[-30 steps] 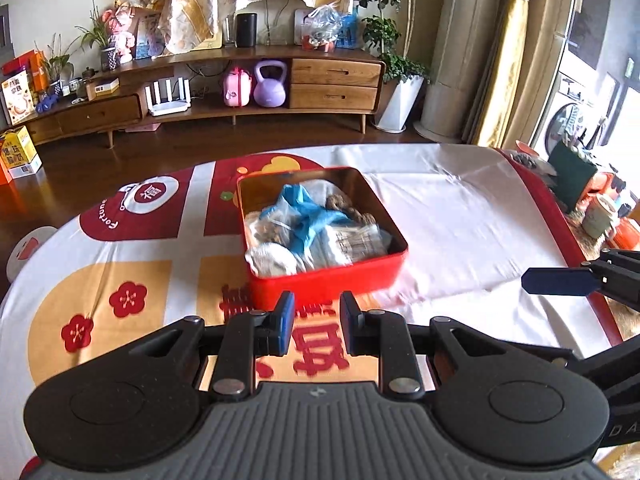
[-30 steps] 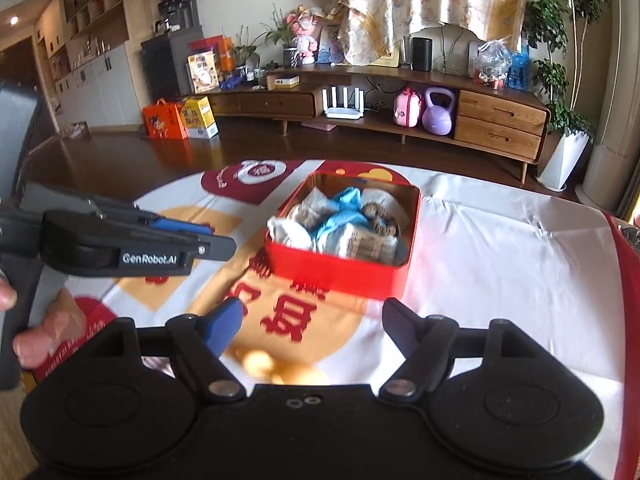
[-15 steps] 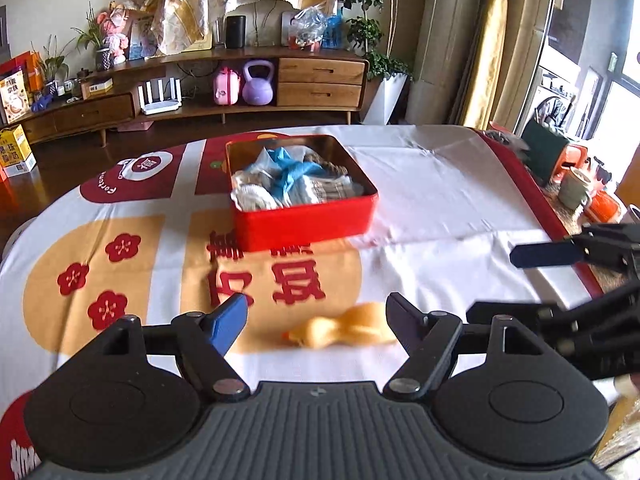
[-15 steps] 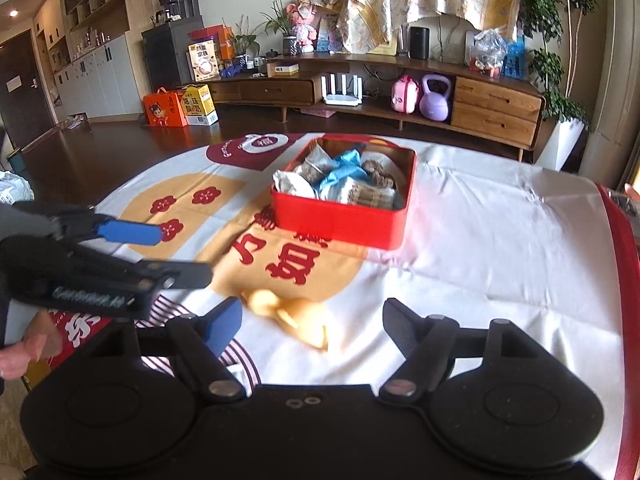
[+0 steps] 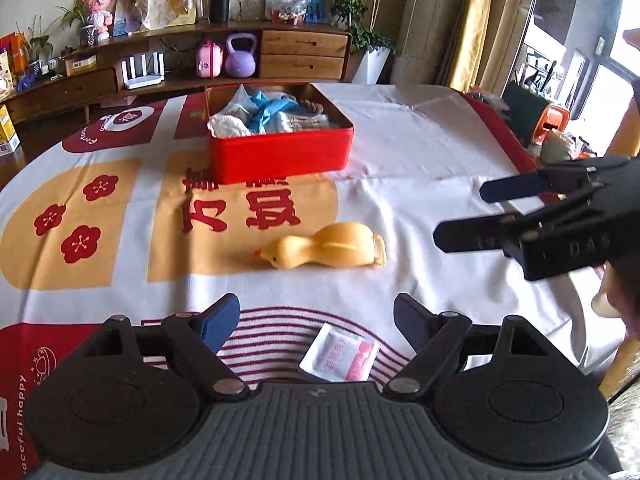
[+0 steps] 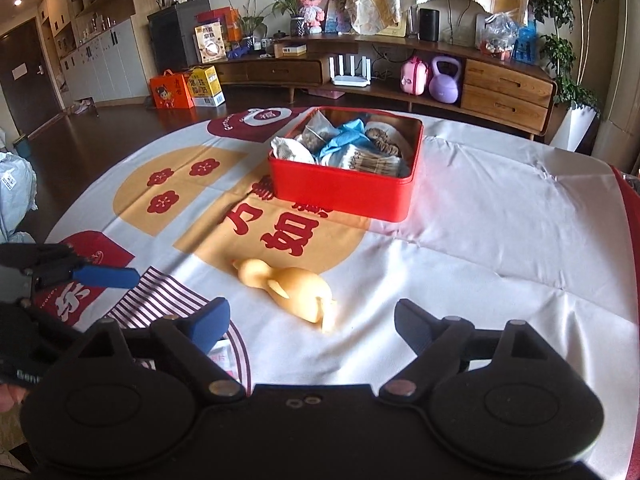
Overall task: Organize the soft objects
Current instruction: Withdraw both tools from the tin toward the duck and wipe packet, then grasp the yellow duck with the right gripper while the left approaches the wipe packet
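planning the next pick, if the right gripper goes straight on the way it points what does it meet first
Probably the yellow rubber duck, lying on its side on the tablecloth just ahead of the open right gripper; the red tin sits farther along. Depth is uncertain.

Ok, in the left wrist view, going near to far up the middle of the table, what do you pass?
Small white and pink sachet between the open left tongs → yellow duck toy lying on its side → red tin full of soft items.
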